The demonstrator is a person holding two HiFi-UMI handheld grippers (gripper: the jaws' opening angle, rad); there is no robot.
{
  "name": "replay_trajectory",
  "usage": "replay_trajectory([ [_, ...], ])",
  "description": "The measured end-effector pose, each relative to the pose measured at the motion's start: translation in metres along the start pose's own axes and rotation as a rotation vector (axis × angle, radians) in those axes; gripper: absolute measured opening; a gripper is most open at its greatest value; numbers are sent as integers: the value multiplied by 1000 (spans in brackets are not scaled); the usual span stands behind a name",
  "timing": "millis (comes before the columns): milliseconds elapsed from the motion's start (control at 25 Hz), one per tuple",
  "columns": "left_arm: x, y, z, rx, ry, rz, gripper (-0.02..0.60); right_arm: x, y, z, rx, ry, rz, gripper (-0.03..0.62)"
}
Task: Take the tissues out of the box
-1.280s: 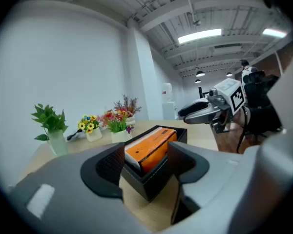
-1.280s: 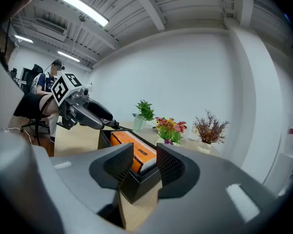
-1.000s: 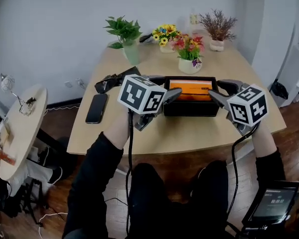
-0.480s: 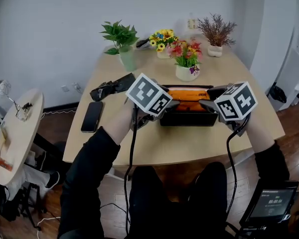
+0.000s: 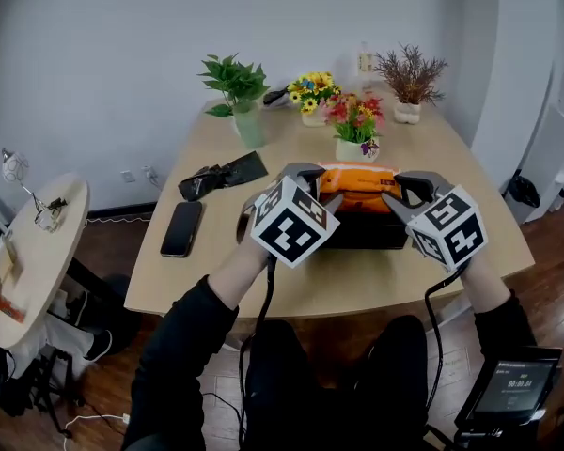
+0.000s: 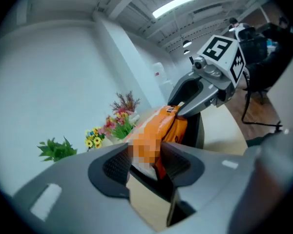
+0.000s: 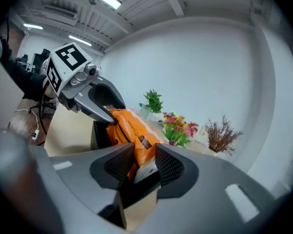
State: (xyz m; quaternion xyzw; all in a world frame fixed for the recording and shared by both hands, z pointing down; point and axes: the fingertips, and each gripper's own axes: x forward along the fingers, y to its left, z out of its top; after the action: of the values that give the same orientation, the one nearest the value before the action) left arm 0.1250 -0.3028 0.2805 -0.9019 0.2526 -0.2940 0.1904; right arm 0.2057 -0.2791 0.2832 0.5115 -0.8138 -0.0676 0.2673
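Note:
An orange tissue pack (image 5: 357, 182) sticks up out of the black box (image 5: 367, 234) on the table's near side. My left gripper (image 5: 312, 180) holds the pack's left end, and in the left gripper view the pack (image 6: 168, 126) is pinched between its pads. My right gripper (image 5: 396, 192) is at the right end. Its jaws are closing with the pack (image 7: 133, 126) between them, touching both pads. Each gripper view shows the other gripper at the far end: the right gripper (image 6: 195, 99) and the left gripper (image 7: 105, 107).
A black phone (image 5: 181, 228) and a dark pouch (image 5: 222, 173) lie left of the box. Behind it stand a flower pot (image 5: 357, 126), a green plant (image 5: 241, 88), yellow flowers (image 5: 312, 86) and dried twigs (image 5: 410, 73). A round side table (image 5: 39, 242) stands at the left.
Both grippers have come in from the box's sides onto the ends of the pack. The pack, flat in the box before, now bulges above the rim.

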Motion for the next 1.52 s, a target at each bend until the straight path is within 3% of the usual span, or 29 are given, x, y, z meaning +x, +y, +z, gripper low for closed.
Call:
replay_trajectory([
  [200, -54, 10, 41, 75, -167, 200, 172, -44, 2, 57, -154, -173, -146, 137],
  [360, -102, 10, 47, 137, -236, 350, 172, -65, 25, 89, -253, -283, -180, 133],
  [560, -162, 7, 26, 176, -253, 538, 170, -71, 74, 120, -401, -360, -154, 135],
  [720, -194, 6, -9, 154, -197, 602, 170, -58, 117, 128, -414, -401, -112, 135],
  [840, -200, 9, -40, 111, -145, 587, 171, -38, 140, 127, -390, -394, -57, 135],
  [1160, -183, 22, -116, -53, -13, 438, 173, 31, 176, 103, -238, -258, 109, 137],
  [1520, -167, 16, -174, -206, 40, 267, 175, 71, 208, 73, -128, -153, 238, 141],
])
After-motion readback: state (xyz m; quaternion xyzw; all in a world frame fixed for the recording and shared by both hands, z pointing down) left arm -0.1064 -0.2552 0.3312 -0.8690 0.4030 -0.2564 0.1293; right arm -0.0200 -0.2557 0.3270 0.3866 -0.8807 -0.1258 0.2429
